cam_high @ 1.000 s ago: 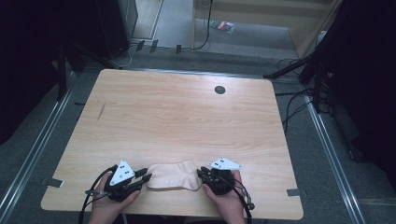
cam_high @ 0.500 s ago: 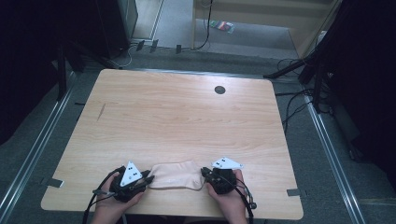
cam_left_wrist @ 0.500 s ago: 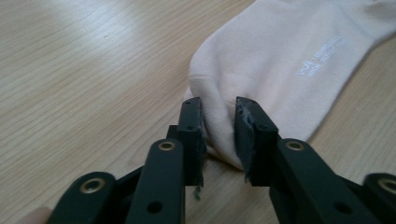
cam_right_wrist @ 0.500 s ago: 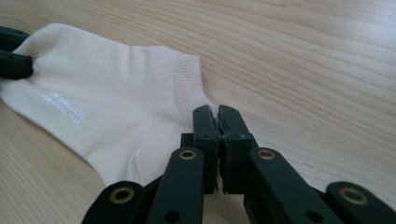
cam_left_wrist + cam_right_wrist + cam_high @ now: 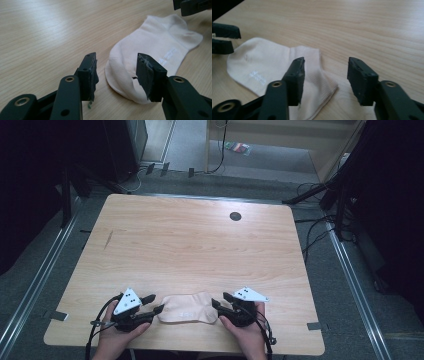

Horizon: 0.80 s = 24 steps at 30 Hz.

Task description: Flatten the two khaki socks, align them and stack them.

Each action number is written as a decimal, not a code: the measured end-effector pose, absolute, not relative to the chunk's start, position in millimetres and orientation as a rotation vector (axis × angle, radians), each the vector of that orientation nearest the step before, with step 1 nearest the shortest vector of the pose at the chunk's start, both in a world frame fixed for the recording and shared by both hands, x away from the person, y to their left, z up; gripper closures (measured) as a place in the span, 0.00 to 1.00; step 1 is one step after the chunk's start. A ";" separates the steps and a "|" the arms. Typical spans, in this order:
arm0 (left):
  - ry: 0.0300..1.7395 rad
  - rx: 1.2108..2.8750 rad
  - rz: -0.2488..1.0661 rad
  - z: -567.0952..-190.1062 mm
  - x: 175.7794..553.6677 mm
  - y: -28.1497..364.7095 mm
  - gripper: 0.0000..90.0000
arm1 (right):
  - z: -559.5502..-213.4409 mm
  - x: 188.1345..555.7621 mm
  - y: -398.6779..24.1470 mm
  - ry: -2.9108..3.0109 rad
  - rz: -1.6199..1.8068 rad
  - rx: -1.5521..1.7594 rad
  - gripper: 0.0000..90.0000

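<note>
A cream ankle sock (image 5: pixel 187 309) lies flat near the table's front edge, between the two grippers. My left gripper (image 5: pixel 156 303) is open at the sock's left end. In the left gripper view its jaws (image 5: pixel 116 72) stand apart, with the sock's rounded end (image 5: pixel 155 47) just beyond the right jaw. My right gripper (image 5: pixel 220 300) is open at the sock's right end. In the right gripper view its jaws (image 5: pixel 325 75) are spread, and the sock (image 5: pixel 269 65) passes under the left jaw. Neither gripper holds anything.
The wooden table (image 5: pixel 200 250) has a small dark round hole (image 5: pixel 235 216) near its far edge and a short dark mark (image 5: pixel 108 239) at the left. Cables and stands lie on the floor beyond the table's right side.
The left gripper shifted right, then drew back left a little. The right gripper has barely moved. The sock now lies flatter between them.
</note>
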<state>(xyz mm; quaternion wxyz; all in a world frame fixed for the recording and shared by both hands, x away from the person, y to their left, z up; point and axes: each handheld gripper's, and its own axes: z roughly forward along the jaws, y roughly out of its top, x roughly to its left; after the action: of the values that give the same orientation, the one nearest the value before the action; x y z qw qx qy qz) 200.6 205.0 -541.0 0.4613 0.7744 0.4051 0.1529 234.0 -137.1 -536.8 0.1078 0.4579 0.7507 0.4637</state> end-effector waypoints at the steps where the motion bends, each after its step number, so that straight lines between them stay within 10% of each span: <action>1: 1.008 1.886 0.367 -540.1 201.7 206.9 0.54 | -536.5 234.8 -138.5 2.196 1.379 1.360 0.47; 14: 1.079 1.722 0.415 -531.8 210.0 233.4 0.19 | -532.6 244.6 -150.3 2.111 1.440 1.369 0.17; 24: 1.134 1.701 0.439 -533.3 215.8 247.7 0.09 | -529.7 248.8 -162.2 2.053 1.438 1.405 0.15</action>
<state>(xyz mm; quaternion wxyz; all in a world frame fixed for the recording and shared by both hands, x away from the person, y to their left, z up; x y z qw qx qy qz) 215.8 247.7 -533.3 0.5012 0.7039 0.4693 0.1818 248.8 -162.2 -529.7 0.1337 0.4846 0.7082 0.4958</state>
